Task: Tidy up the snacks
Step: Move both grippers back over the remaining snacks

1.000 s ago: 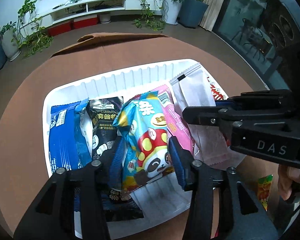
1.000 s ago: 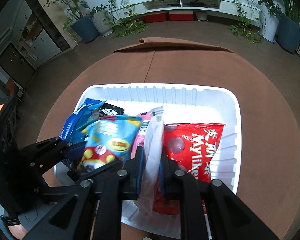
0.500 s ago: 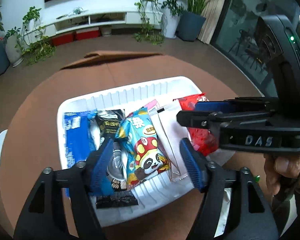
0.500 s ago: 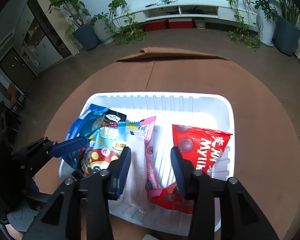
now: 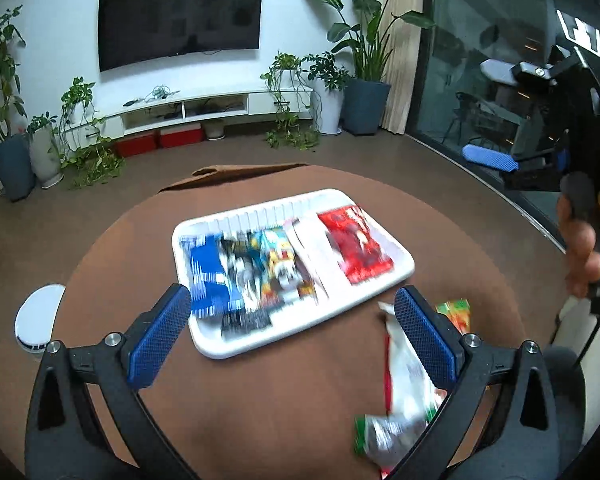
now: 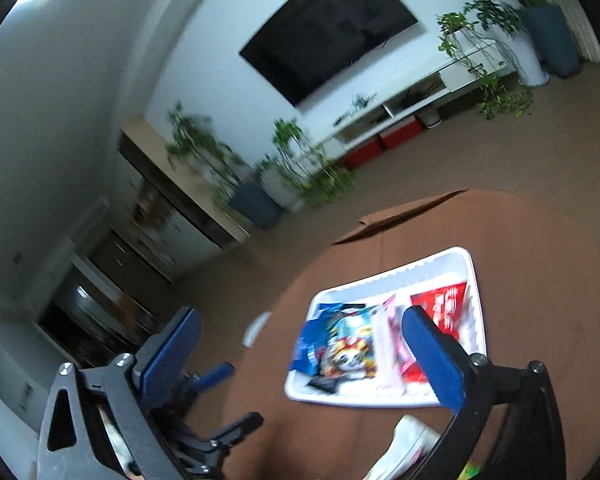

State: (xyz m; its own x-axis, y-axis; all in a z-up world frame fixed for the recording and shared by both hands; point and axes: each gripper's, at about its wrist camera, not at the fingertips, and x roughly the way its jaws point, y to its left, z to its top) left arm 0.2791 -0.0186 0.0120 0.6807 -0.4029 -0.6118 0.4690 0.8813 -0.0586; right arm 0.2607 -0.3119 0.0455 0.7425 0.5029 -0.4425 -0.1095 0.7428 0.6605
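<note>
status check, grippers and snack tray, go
Left gripper and right gripper both open, jaws just opened, nothing between them. Five packets lined up in white tray. Loose packets on table near tray. Nothing in the way.

Left gripper [image 5: 292, 320] and right gripper [image 6: 300, 344]: black angular frames, ribbed blue pads, silver screws.

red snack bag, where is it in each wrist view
Left wrist view: the red snack bag lies at the right end of the white tray, just above centre.
Right wrist view: it sits lower right, partly behind a gripper finger.
Shared landmark: the wall TV.
</note>
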